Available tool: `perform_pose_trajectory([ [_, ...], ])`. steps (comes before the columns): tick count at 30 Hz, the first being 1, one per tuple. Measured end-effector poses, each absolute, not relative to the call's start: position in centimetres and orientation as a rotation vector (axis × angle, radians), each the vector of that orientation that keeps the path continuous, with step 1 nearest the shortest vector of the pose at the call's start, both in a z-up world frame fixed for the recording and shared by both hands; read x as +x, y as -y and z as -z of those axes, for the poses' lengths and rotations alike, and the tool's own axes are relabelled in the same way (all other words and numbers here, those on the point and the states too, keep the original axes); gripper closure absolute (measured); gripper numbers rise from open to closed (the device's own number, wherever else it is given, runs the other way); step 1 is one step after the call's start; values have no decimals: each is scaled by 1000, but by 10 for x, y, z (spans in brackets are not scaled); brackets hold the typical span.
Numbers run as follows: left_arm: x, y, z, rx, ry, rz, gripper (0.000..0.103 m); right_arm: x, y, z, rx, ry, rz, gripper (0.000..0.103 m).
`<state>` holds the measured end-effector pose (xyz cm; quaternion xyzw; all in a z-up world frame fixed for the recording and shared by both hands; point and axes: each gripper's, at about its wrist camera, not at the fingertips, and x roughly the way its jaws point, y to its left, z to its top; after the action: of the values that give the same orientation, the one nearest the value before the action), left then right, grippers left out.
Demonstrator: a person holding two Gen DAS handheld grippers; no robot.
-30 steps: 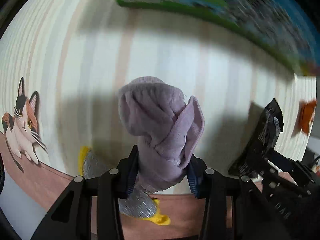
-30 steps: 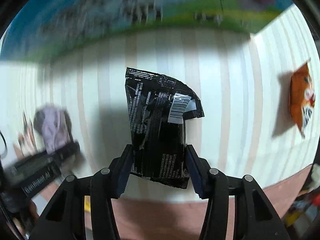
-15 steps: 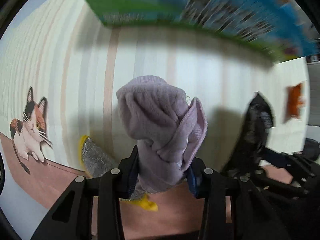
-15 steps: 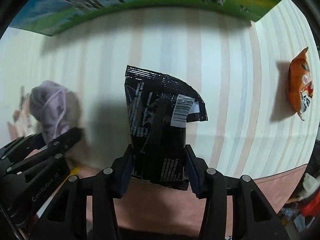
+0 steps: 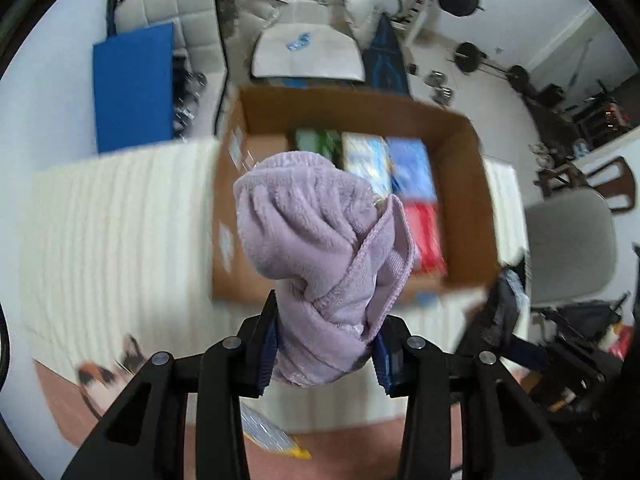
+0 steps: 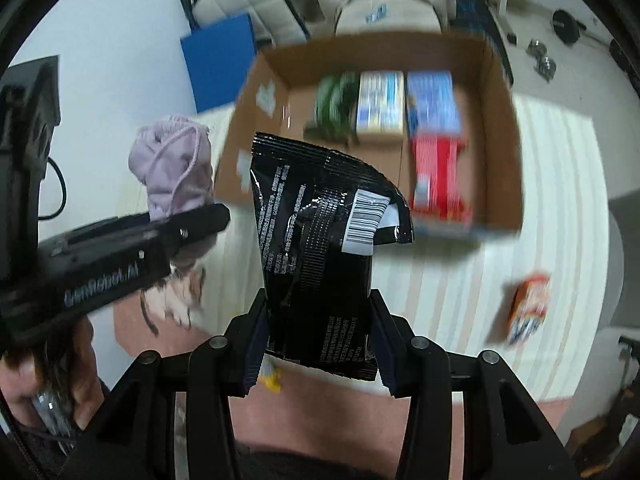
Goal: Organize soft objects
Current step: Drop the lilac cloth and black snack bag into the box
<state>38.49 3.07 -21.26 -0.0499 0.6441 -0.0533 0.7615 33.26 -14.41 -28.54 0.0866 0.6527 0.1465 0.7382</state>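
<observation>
- The worktop (image 6: 552, 184) is covered by one cream striped mat; its near edge gives way to a brown border with a cat picture, smeared by blur in both views.
- One open cardboard box (image 5: 472, 184) stands on the striped mat, and its edges are smeared. In the left wrist view the lilac cloth hides part of its near left wall and floor.
- Inside the box lie four packs: one green pack (image 6: 334, 106), one pale blue-and-cream pack (image 6: 380, 104), one blue pack (image 6: 432, 100) and one red pack (image 6: 438, 176). Their print is too blurred to read.
- One lilac fleece cloth (image 5: 320, 248), bunched into a lump, is clamped at its lower end by the left hand-held gripper (image 5: 326, 354). Its fingers are closed in on the fabric, and the cloth stands above them in front of the box.
- One black snack packet (image 6: 320, 240) with a white barcode label is pinched by its lower part in the right hand-held gripper (image 6: 318, 354). The jaws press both side edges, and the packet is held clear of the mat, near the box's front.
- One orange packet (image 6: 528, 304) lies on the mat to the right, well apart from the box and heavily blurred.
- One silver-and-yellow item (image 5: 272, 438) lies on the brown border, partly hidden behind the left hand-held gripper.
</observation>
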Motion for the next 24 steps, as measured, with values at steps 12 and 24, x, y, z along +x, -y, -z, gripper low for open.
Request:
perform_pose_trajectory([
  [12, 526, -26, 299, 79, -1667, 83, 66, 452, 137, 370, 194, -1566, -210, 54],
  [24, 559, -20, 372, 177, -1813, 1, 61, 471, 134, 469, 171, -1773, -146, 48],
])
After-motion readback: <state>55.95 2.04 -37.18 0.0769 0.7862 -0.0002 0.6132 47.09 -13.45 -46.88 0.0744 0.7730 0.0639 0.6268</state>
